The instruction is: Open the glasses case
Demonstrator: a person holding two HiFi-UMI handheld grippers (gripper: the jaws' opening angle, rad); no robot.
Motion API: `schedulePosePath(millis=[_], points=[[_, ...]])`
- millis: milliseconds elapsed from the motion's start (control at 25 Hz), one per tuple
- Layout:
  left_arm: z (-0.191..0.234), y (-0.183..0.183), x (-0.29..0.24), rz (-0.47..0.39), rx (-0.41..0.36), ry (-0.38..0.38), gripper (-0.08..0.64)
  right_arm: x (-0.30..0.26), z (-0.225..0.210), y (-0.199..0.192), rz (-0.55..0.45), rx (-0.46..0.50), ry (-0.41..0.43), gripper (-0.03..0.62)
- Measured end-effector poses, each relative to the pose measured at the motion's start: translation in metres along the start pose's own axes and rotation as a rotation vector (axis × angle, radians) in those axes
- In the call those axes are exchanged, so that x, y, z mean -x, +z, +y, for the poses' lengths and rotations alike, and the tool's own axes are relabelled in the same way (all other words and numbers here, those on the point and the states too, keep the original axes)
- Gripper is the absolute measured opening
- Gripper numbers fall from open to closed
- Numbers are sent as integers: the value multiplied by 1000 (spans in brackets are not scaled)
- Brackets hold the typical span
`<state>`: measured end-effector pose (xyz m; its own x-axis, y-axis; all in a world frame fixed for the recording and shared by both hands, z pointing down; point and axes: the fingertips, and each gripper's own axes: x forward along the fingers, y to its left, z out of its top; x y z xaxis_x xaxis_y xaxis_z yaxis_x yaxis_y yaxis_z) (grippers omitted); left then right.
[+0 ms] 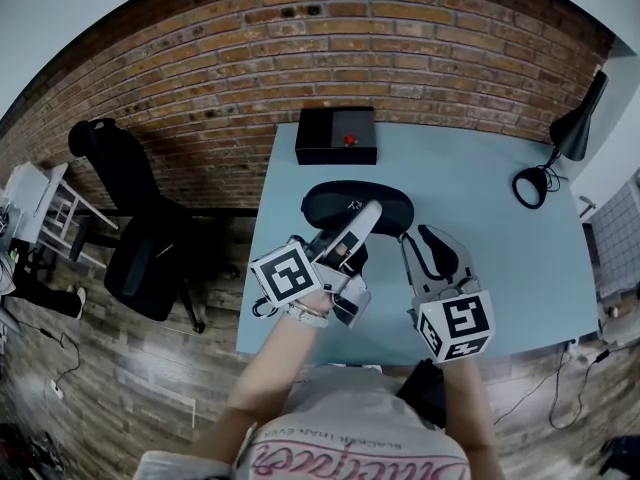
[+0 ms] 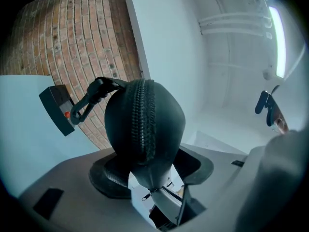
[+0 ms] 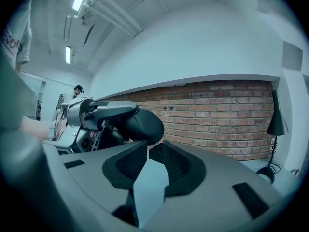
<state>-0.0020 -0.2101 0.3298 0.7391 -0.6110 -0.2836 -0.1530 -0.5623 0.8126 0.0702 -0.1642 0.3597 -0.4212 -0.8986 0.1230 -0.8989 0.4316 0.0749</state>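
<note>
The black zipped glasses case point(image 1: 345, 203) is held over the light blue table point(image 1: 520, 258), in front of me. My left gripper point(image 1: 368, 218) is shut on its near end. In the left gripper view the case point(image 2: 145, 124) stands end-on between the jaws, with the closed zipper running down its middle to a small pull point(image 2: 148, 194) and a black clip point(image 2: 89, 100) at its far end. My right gripper point(image 1: 432, 240) hovers just right of the case, open with nothing between its jaws. In the right gripper view the right gripper point(image 3: 154, 158) has the case point(image 3: 142, 124) up to its left.
A black box with a red button point(image 1: 336, 136) sits at the table's far edge against the brick wall. A black desk lamp point(image 1: 568, 133) stands at the far right corner. A black office chair point(image 1: 135, 238) stands on the wooden floor left of the table.
</note>
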Motion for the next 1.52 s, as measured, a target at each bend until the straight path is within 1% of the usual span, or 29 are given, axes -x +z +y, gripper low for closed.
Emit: schedulePosePath(millis=[120, 200, 280, 400, 520, 680, 880, 1120, 1280, 1400, 1520], points=[[-1, 4, 0, -16, -1, 2, 259, 5, 6, 2, -3, -9, 45, 107], [-3, 5, -1, -21, 3, -4, 259, 5, 15, -4, 26, -13, 84, 107], [-6, 5, -2, -17, 9, -12, 259, 1, 22, -11, 51, -17, 101, 107], [-11, 2, -3, -10, 21, -21, 259, -6, 26, -16, 56, -27, 92, 107], [-12, 1, -3, -8, 22, -20, 259, -6, 26, -14, 41, -12, 70, 102], [-12, 1, -2, -8, 40, -20, 259, -6, 23, -12, 31, -8, 46, 23], [-11, 1, -1, -22, 49, -19, 261, -4, 26, -13, 28, -12, 63, 17], [-11, 7, -4, -71, 57, -18, 261, -2, 47, -14, 41, 64, 105, 17], [-7, 8, -5, -86, 59, 7, 261, -3, 64, -8, 39, 87, 142, 17], [-4, 6, -4, -81, 43, 28, 259, -2, 62, -9, 44, 89, 142, 17], [-5, 7, -2, -78, -5, 41, 250, -1, 58, -11, 50, 92, 130, 17]])
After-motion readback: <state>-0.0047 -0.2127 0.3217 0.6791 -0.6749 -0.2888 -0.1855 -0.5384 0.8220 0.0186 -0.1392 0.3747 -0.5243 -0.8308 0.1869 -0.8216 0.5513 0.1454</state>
